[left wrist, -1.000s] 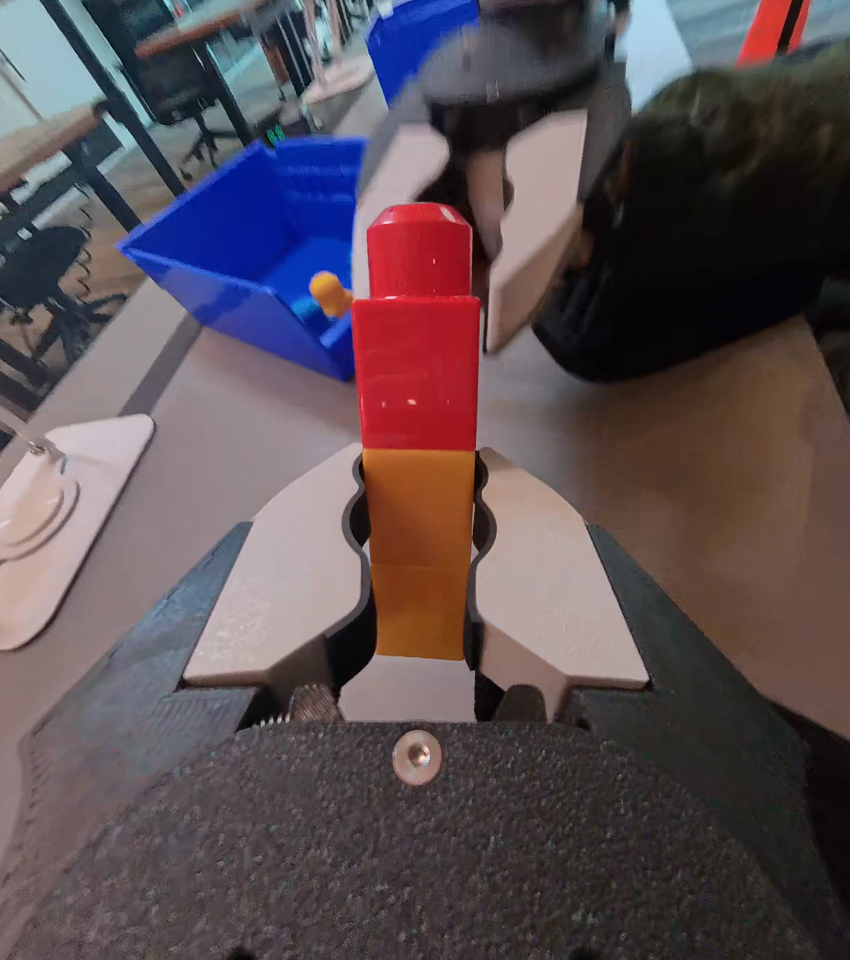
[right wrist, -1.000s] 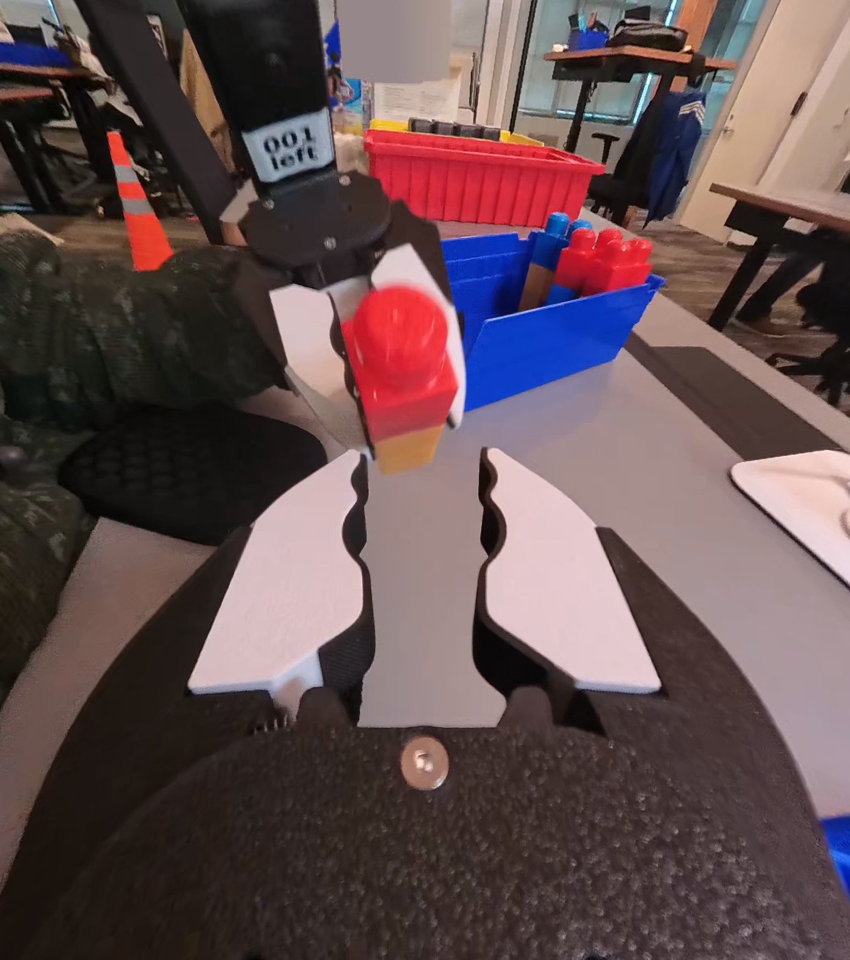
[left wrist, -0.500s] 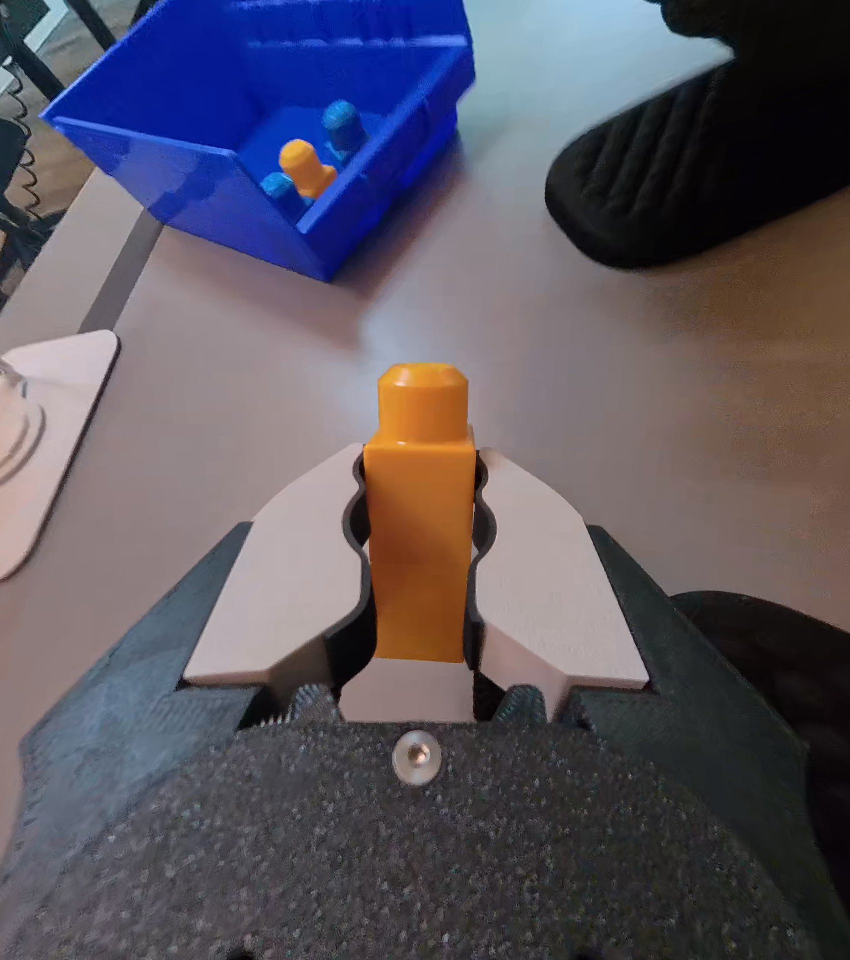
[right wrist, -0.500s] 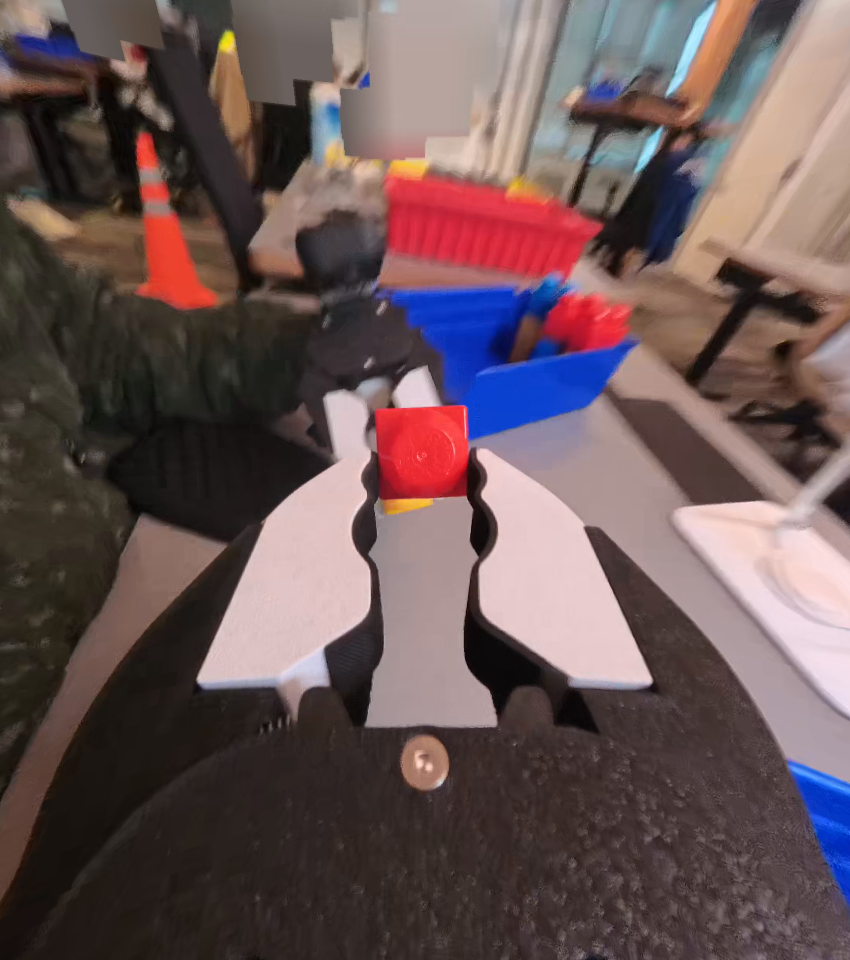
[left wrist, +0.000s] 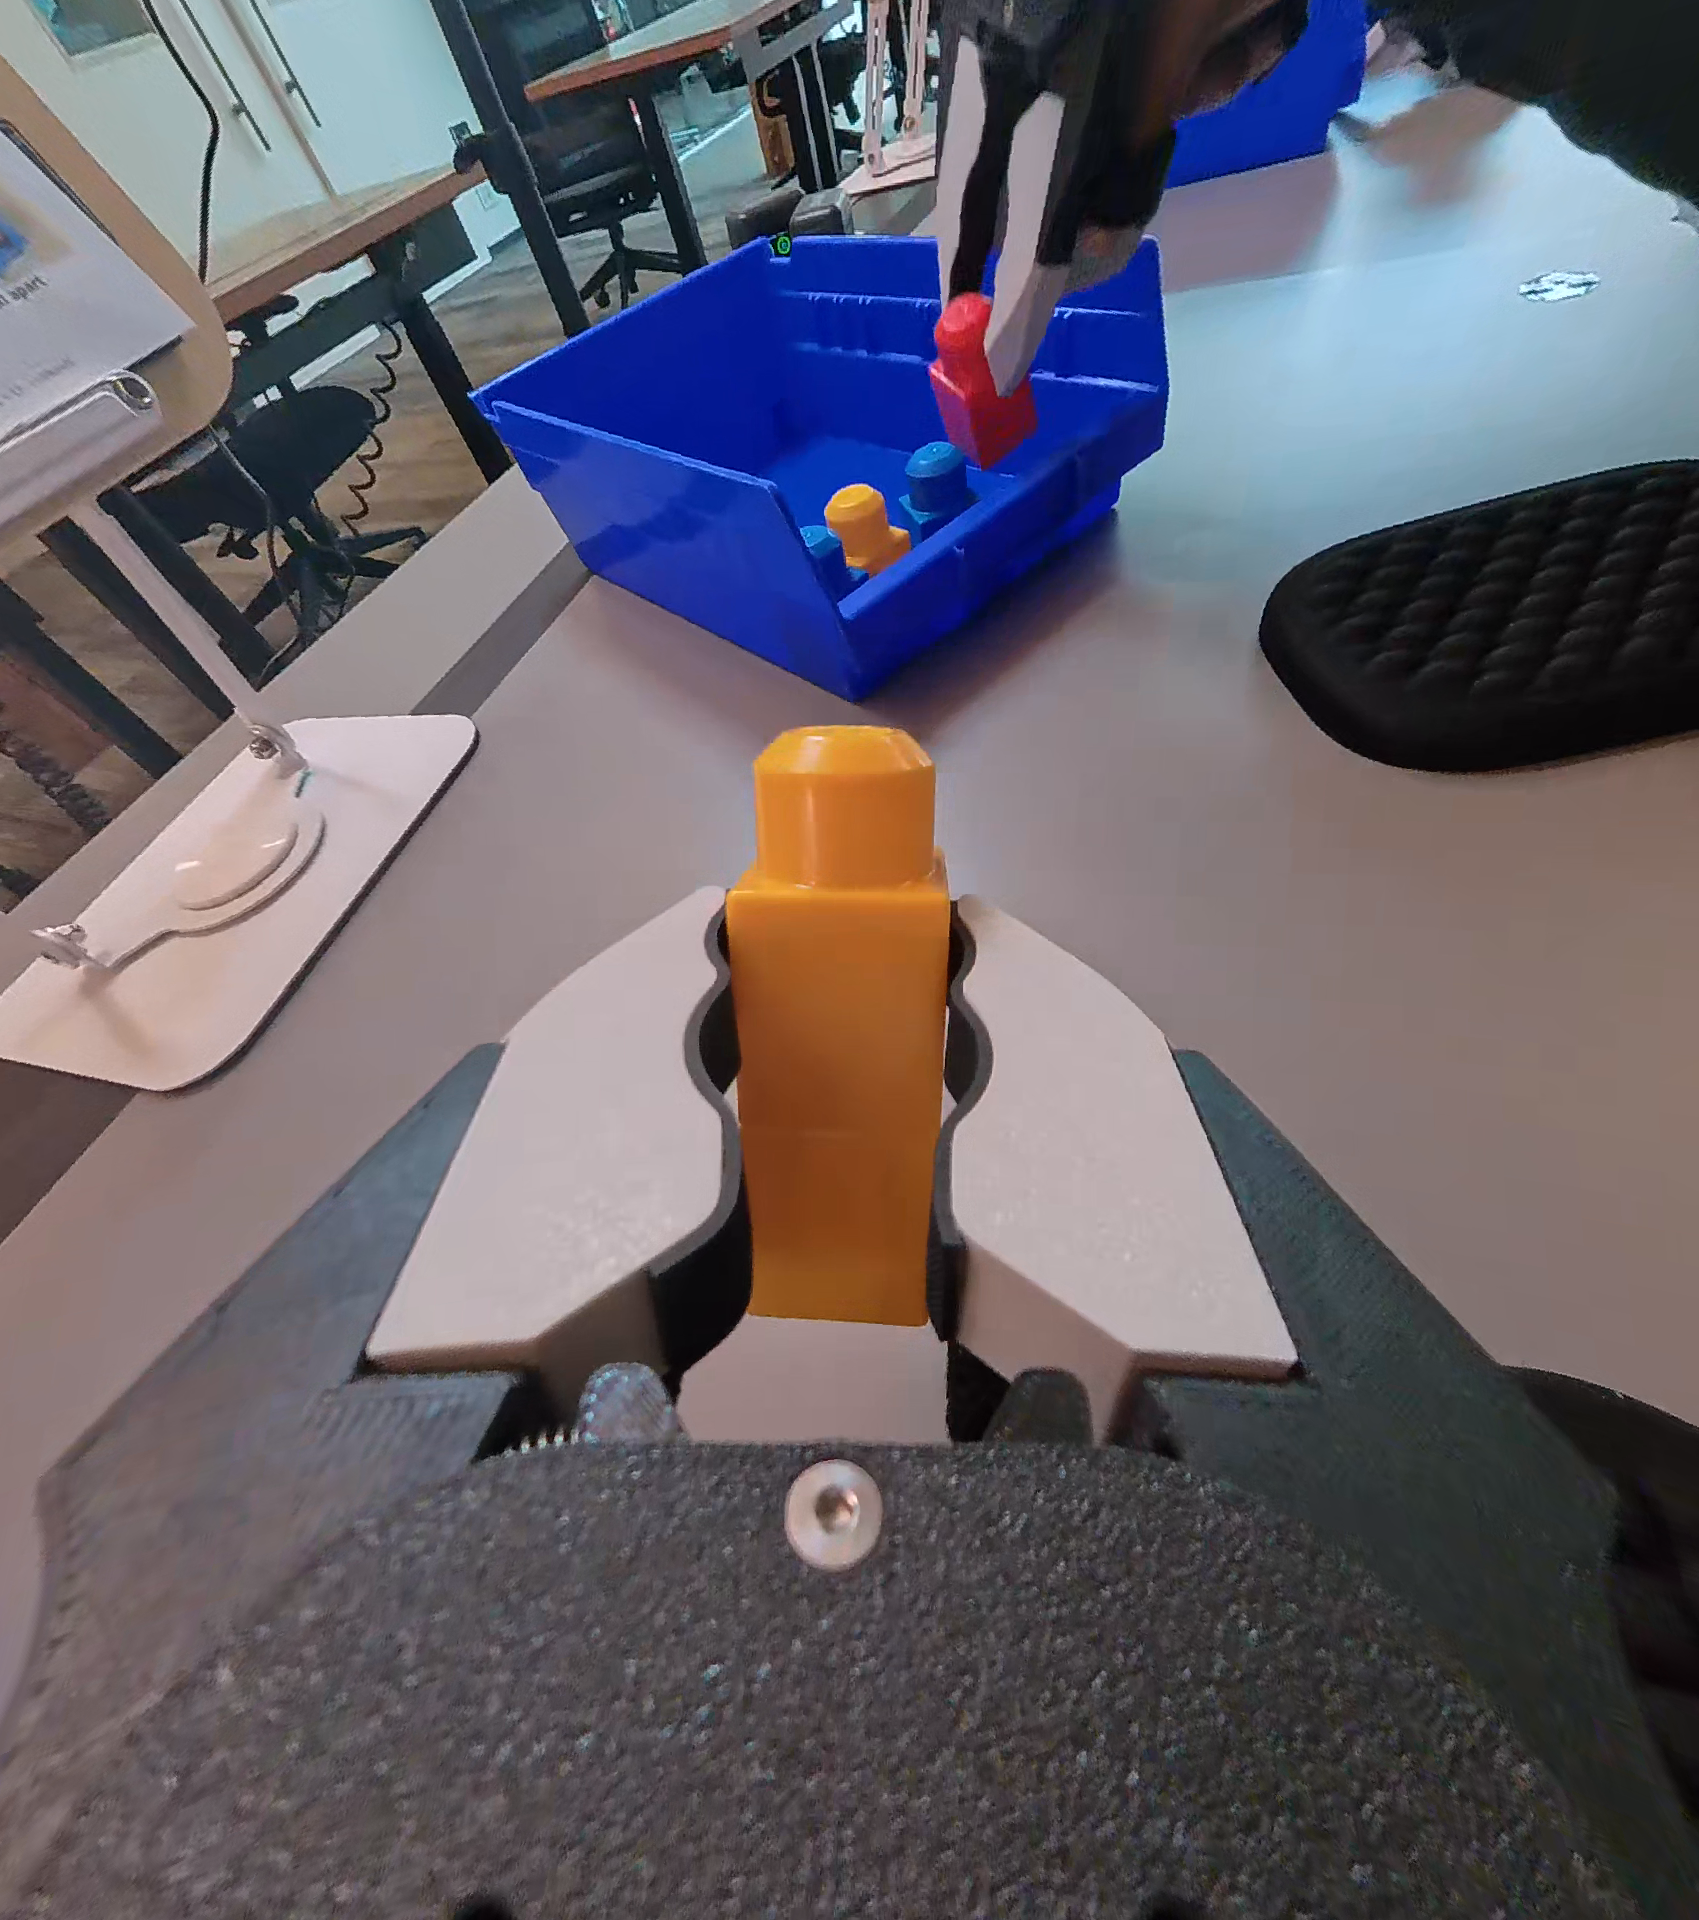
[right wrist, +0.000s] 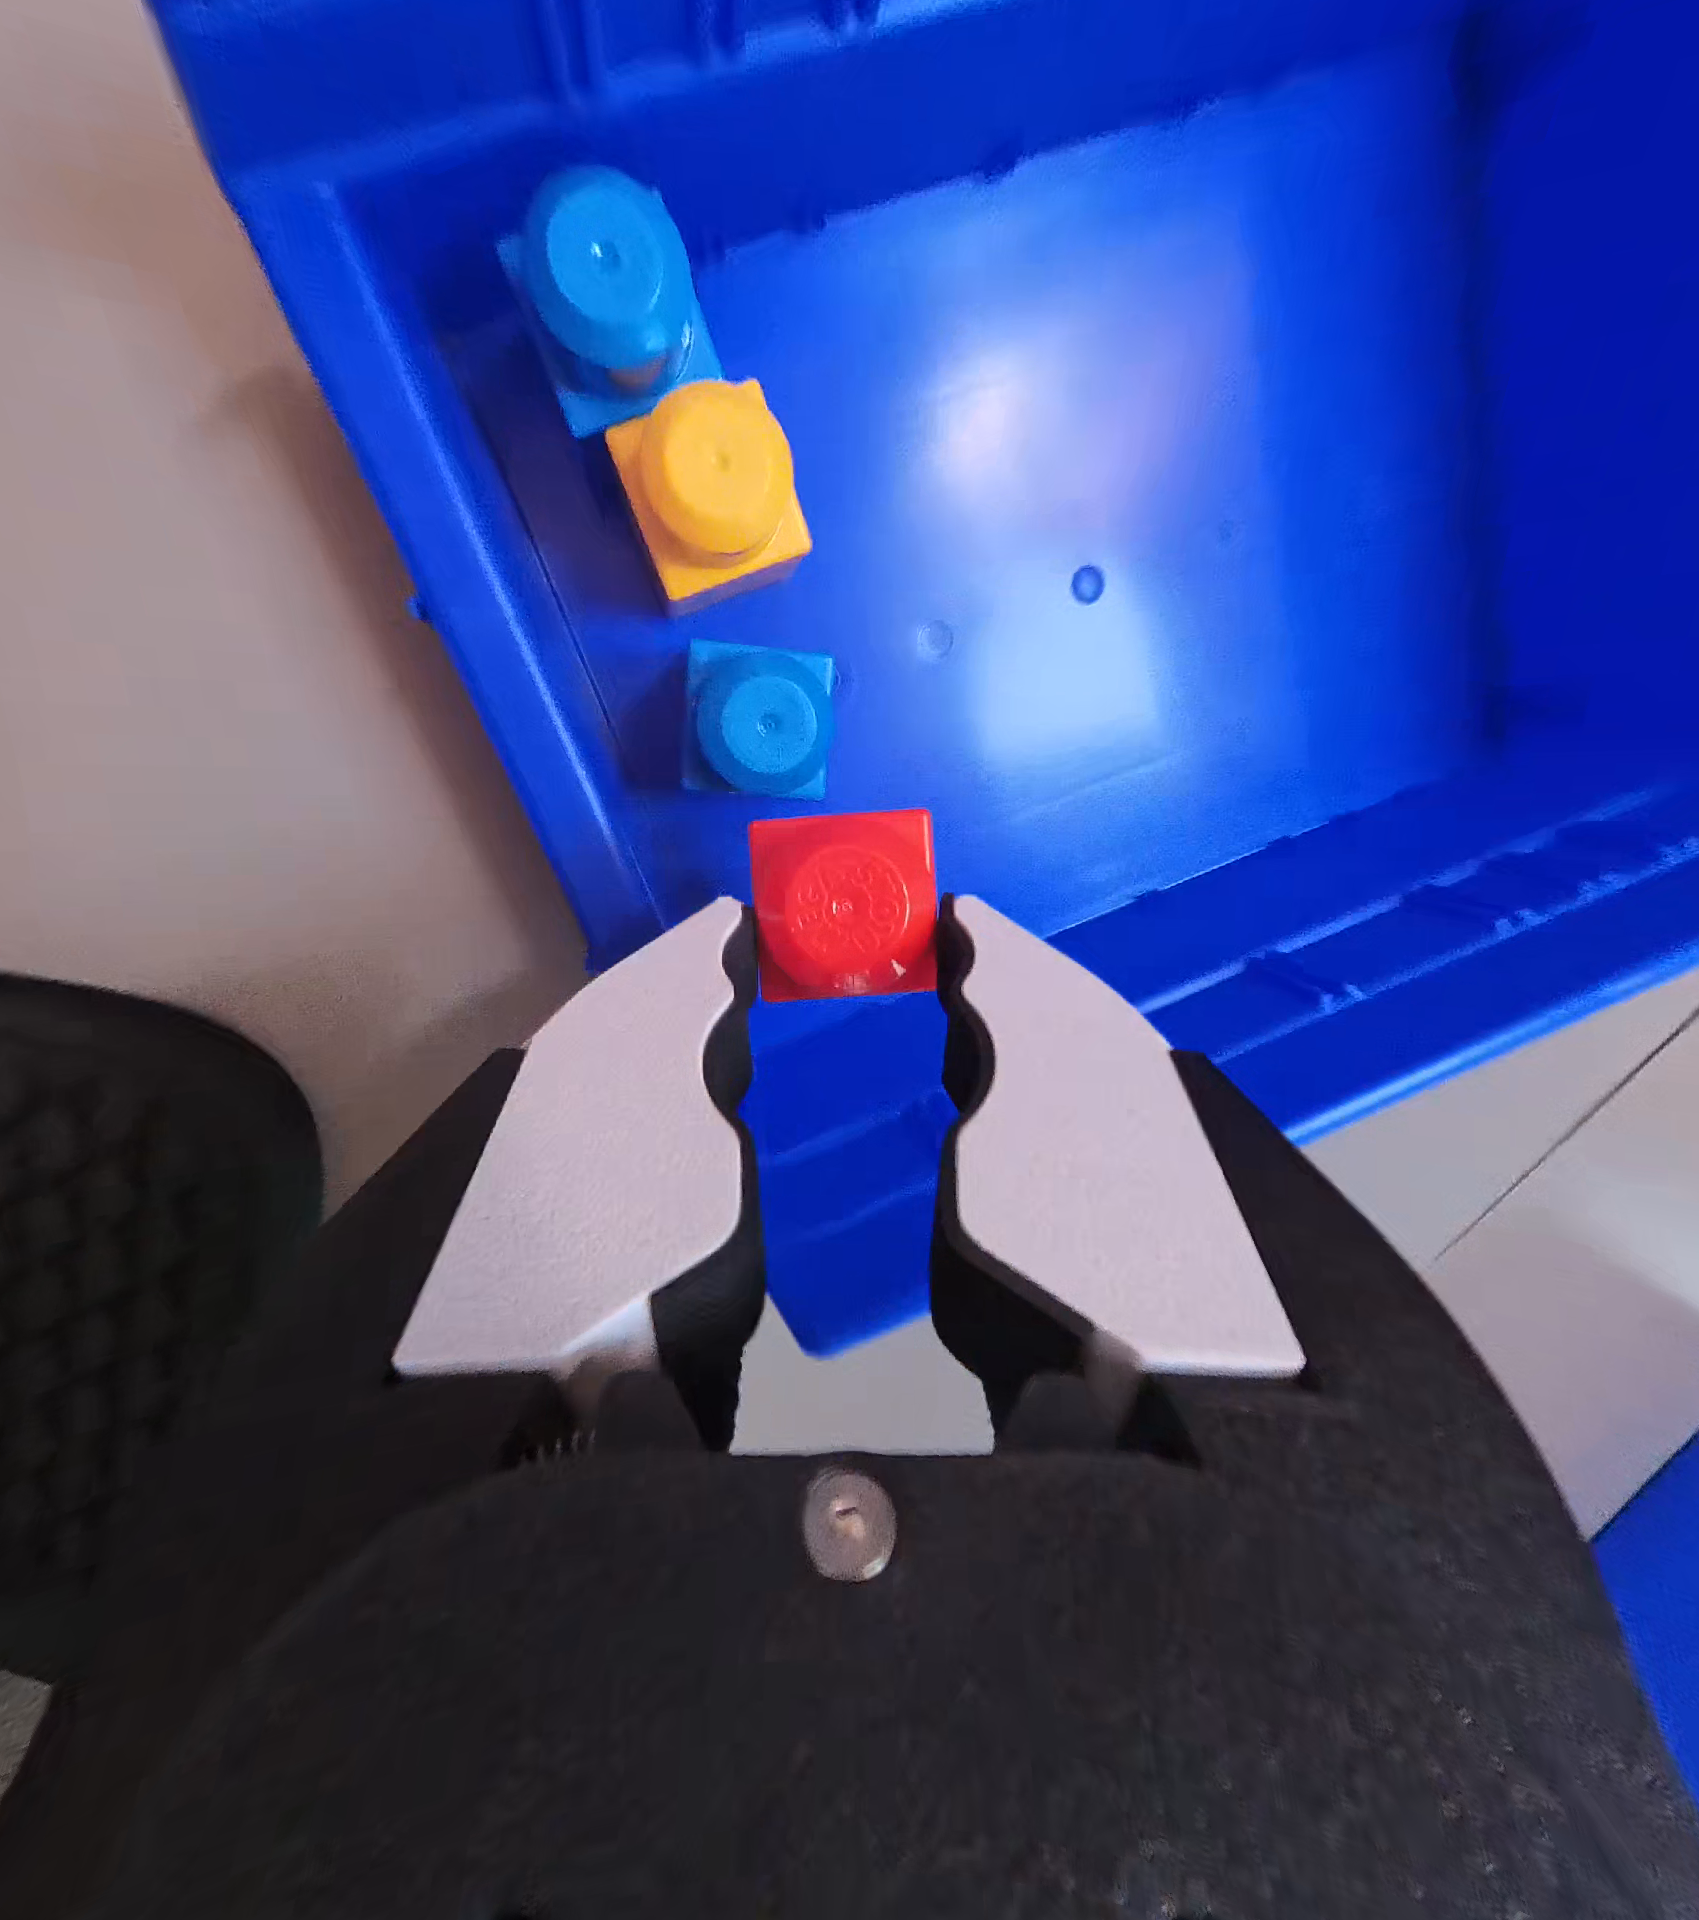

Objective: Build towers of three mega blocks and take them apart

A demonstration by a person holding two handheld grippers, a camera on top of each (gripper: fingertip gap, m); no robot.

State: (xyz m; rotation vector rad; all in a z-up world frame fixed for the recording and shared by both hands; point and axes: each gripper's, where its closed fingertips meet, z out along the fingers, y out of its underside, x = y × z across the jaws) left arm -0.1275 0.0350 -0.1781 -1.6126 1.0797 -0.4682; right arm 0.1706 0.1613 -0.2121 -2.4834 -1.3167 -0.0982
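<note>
Grey tabletop (left wrist: 1240, 935), office desks and chairs behind. Left gripper (left wrist: 837, 935) held low and near level above the table, fingers clamped on an orange two-block stack (left wrist: 840, 1091); stack upright, stud clear of the fingertips. Right gripper (right wrist: 843, 914) pointed steeply down over the blue bin (right wrist: 1344, 935), fingertips pinching a red block (right wrist: 840, 906) by its sides; in the left wrist view the same block (left wrist: 980, 400) hangs tilted over the bin's interior, above the floor. In the bin (left wrist: 679, 478), along one wall: blue block (right wrist: 606, 301), orange block (right wrist: 710, 499), second blue block (right wrist: 760, 719), studs up. Black wrist rest (left wrist: 1551, 613) beside the bin. White stand base (left wrist: 221, 894) at table's left edge.
</note>
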